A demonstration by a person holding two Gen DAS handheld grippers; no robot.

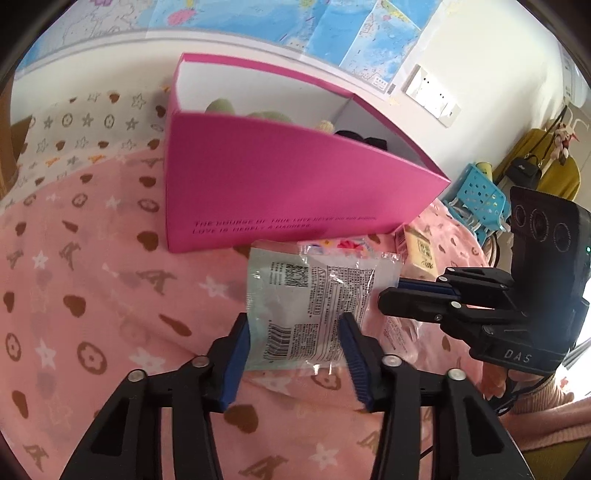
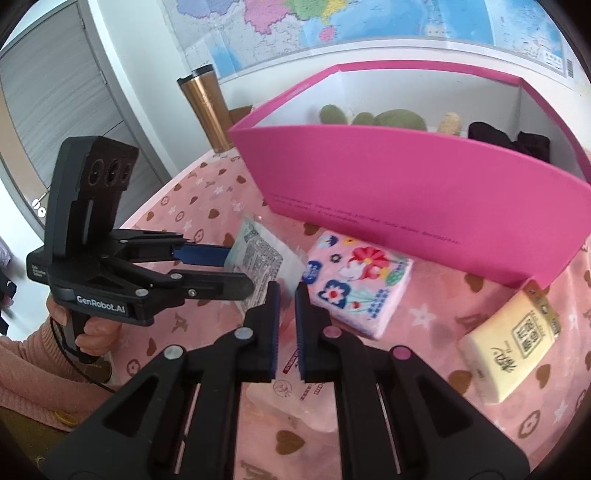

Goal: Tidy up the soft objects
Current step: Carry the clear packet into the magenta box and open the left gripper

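Observation:
A clear plastic packet with printed text and a barcode (image 1: 314, 306) lies on the pink blanket (image 1: 110, 295) in front of a magenta box (image 1: 288, 192). My left gripper (image 1: 295, 332) is open, its blue pads on either side of the packet's near end. The packet also shows in the right wrist view (image 2: 258, 258). My right gripper (image 2: 286, 295) is nearly closed and holds nothing, above another clear wrapper (image 2: 295, 369). A floral tissue pack (image 2: 354, 284) and a yellow tissue pack (image 2: 513, 339) lie by the box (image 2: 406, 192), which holds green plush toys (image 2: 388, 118) and black cloth (image 2: 509, 142).
A copper tumbler (image 2: 207, 107) stands behind the box on the left. A blue plastic basket (image 1: 480, 195) and a yellow chair with bags (image 1: 535, 162) stand beyond the bed's right side. Maps cover the wall (image 2: 332, 29).

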